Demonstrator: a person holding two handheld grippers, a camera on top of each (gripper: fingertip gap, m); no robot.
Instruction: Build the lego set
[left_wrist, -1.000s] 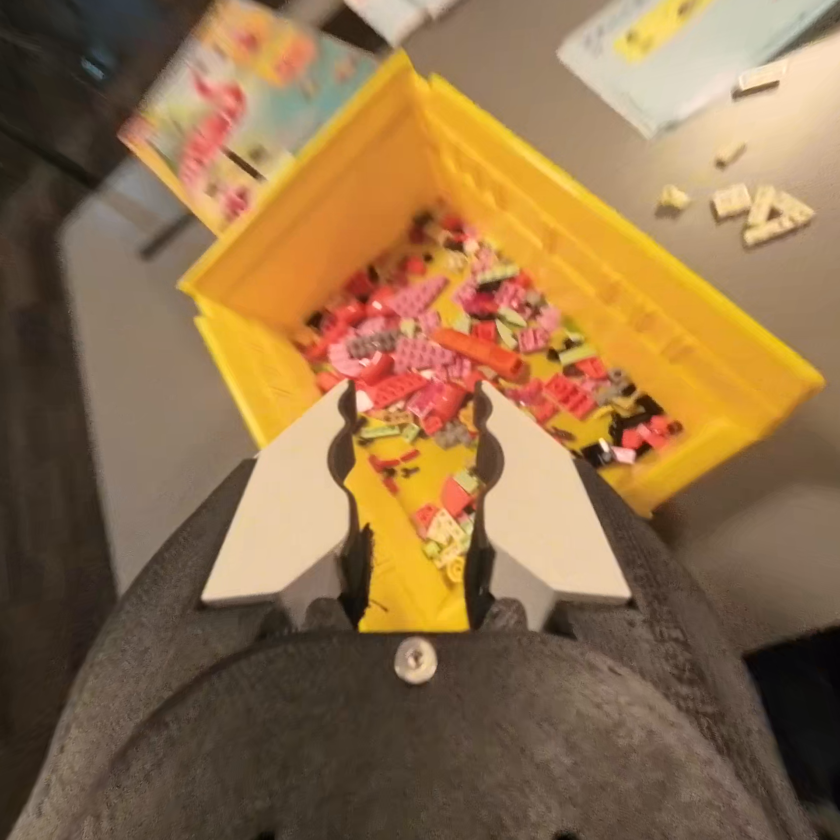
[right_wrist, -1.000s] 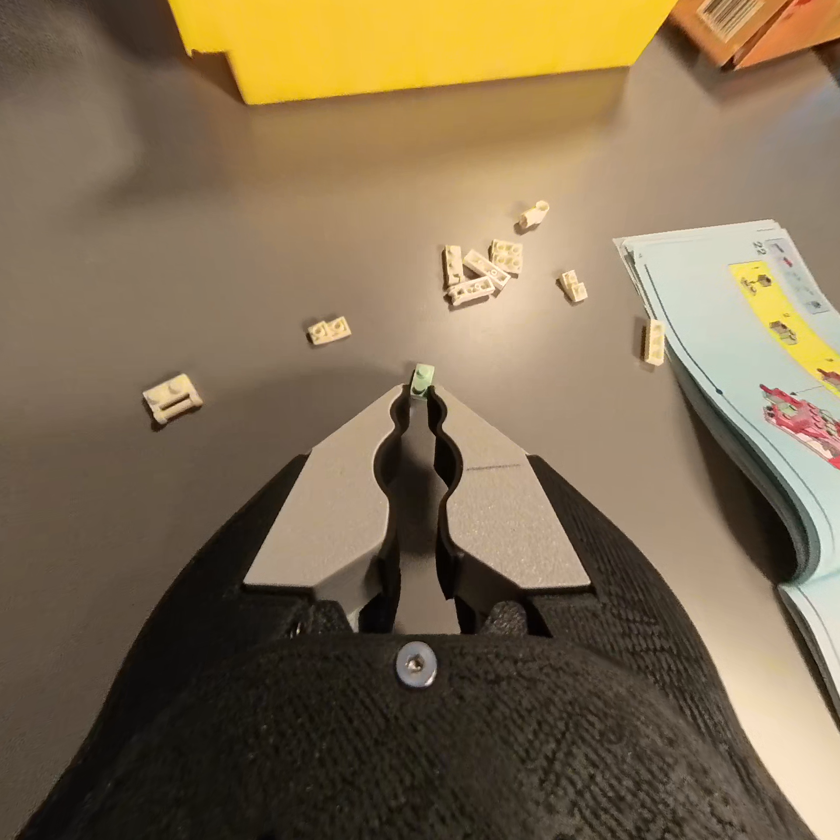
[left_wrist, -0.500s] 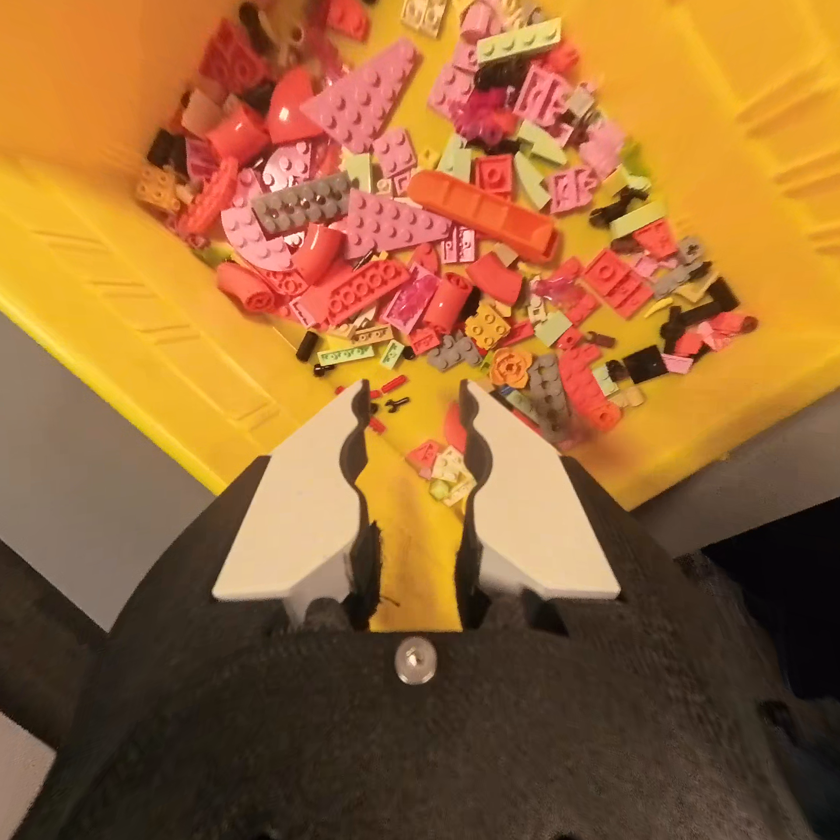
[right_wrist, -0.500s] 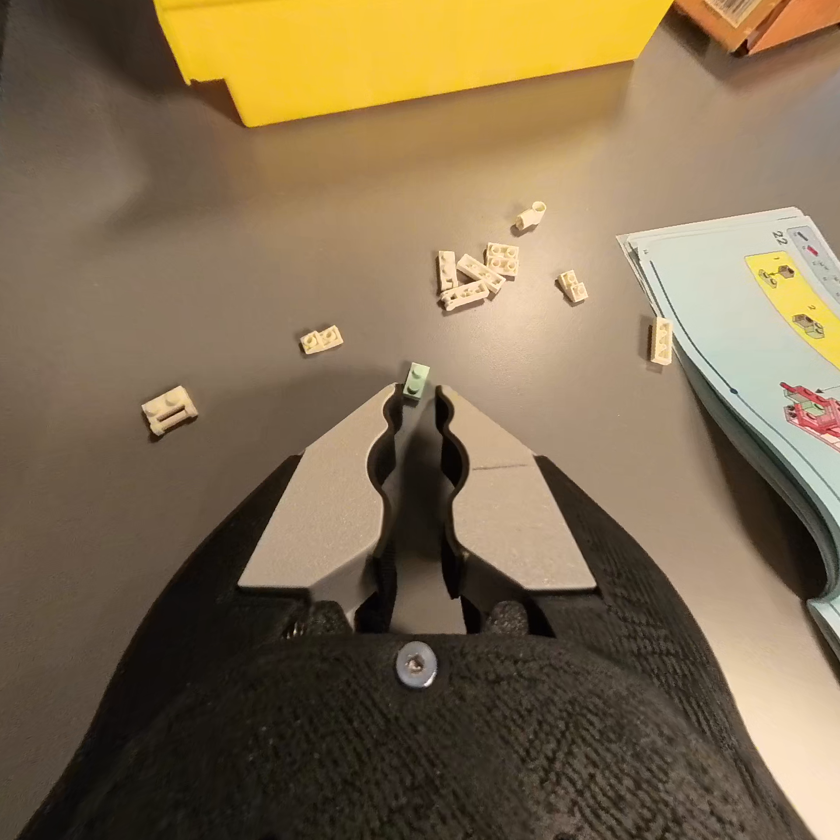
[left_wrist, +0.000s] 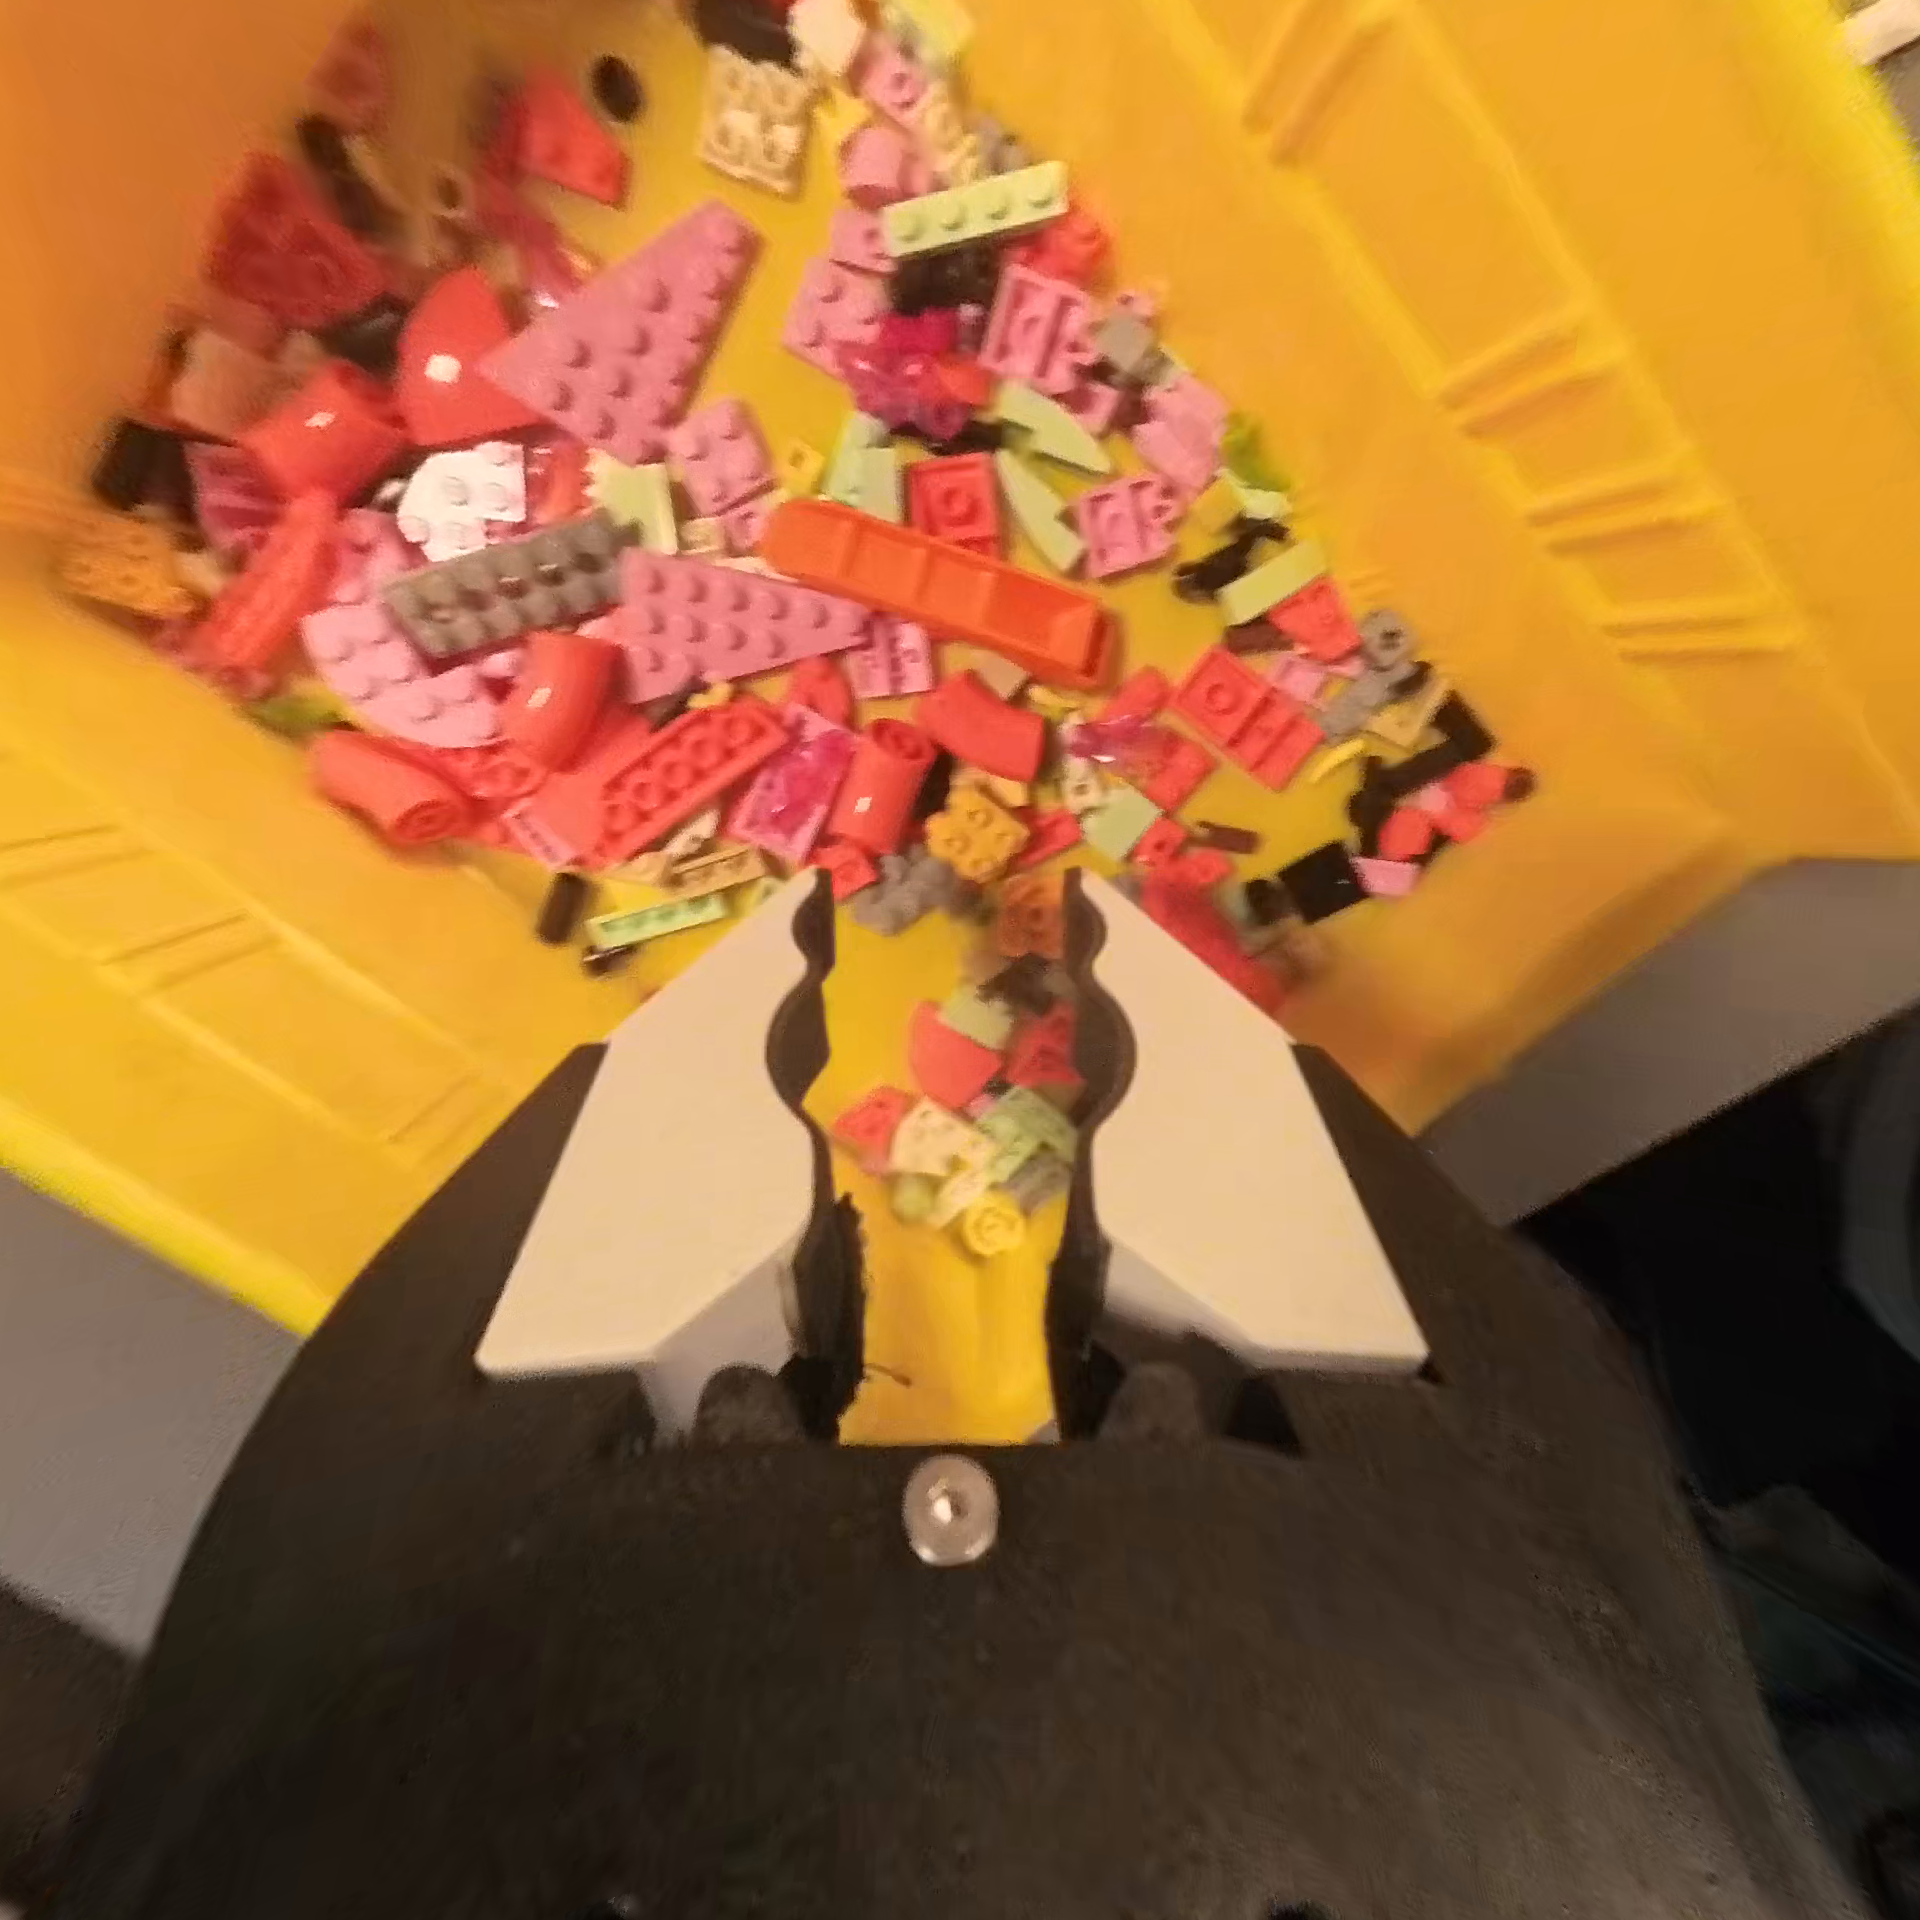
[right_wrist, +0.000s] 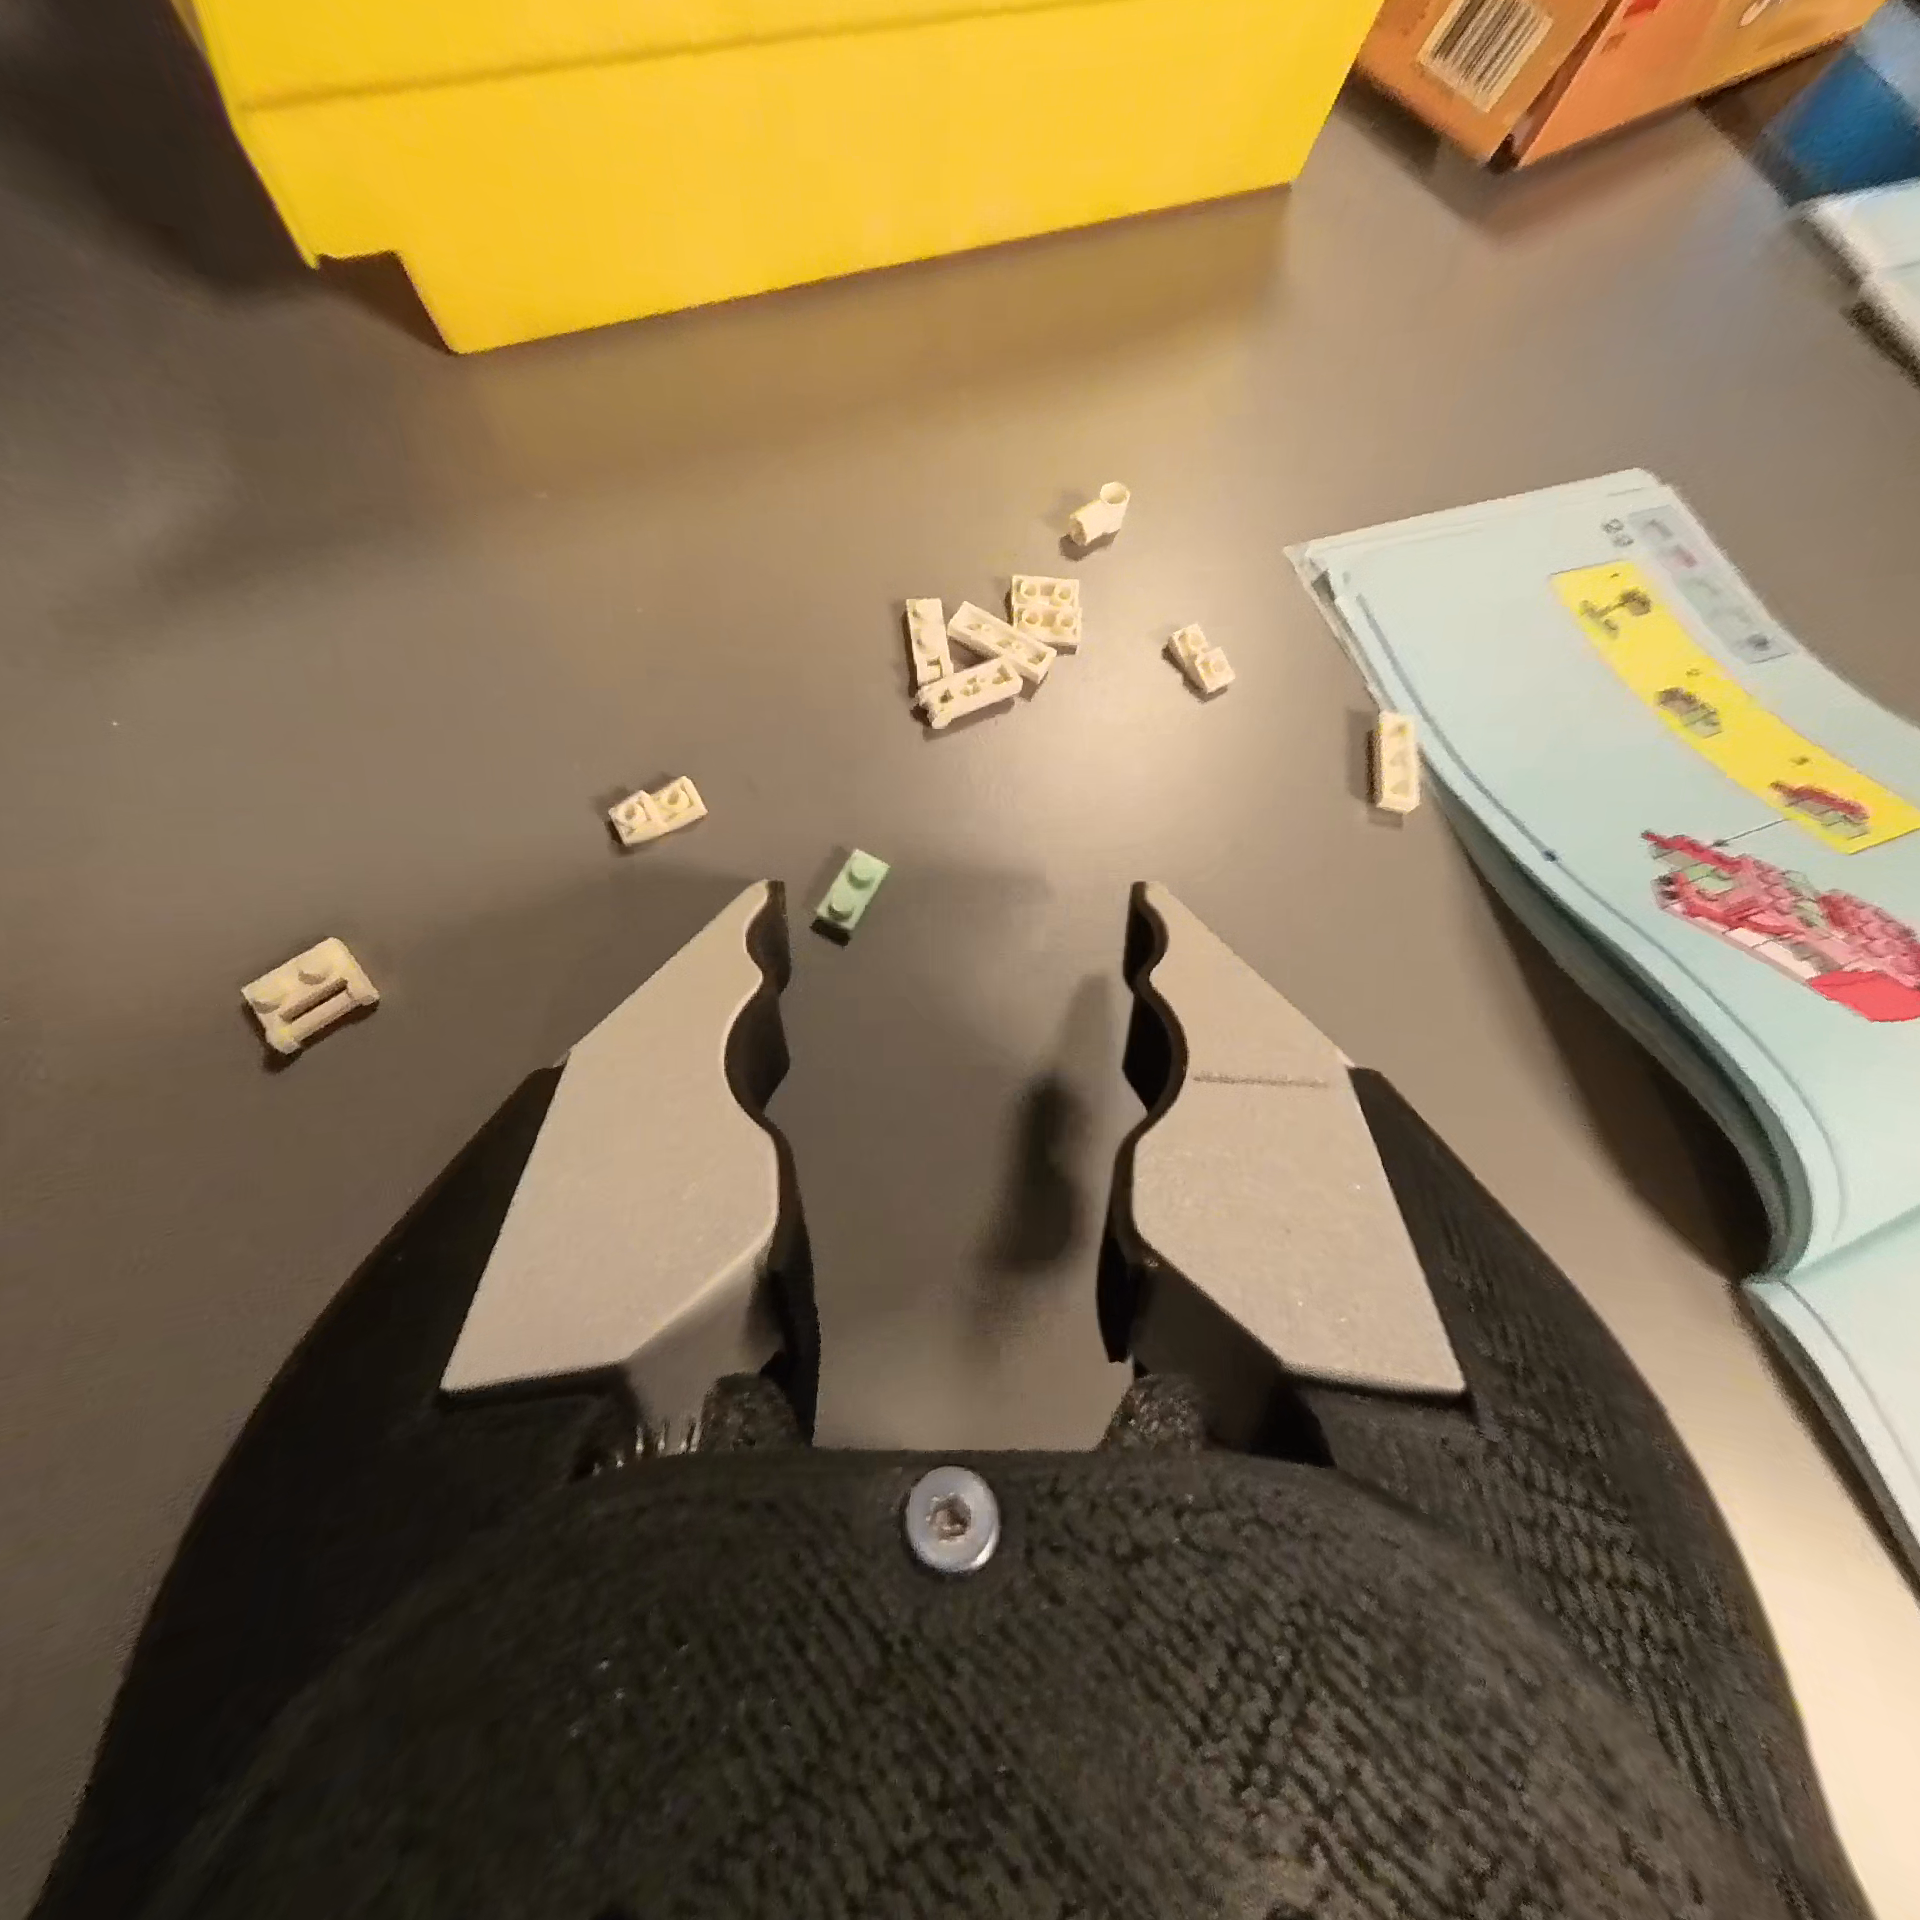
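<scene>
Left gripper (left_wrist: 948, 904): jaws parted, nothing between the pads; it hangs inside the yellow bin (left_wrist: 1507, 343), tips over the near edge of the brick pile.
Nearest to left gripper: a small orange brick (left_wrist: 1034, 914) just beside the right fingertip, a grey piece (left_wrist: 914, 904) between the tips; the view is blurred, so contact cannot be told.
Bin contents: glossy studded plastic, pink wedge plates (left_wrist: 634, 332), coral curved bricks, a long orange piece (left_wrist: 935, 587) lying crosswise.
Right gripper (right_wrist: 954, 894): jaws wide apart, empty, low over the dark matte counter (right_wrist: 520, 582).
Pale green plate (right_wrist: 852, 891): two studs, flat on the counter, just beside the left fingertip, not touching; long axis pointing away and slightly right.
Around: scattered cream bricks (right_wrist: 987, 649), an open pale blue instruction booklet (right_wrist: 1662, 831) to the right.
</scene>
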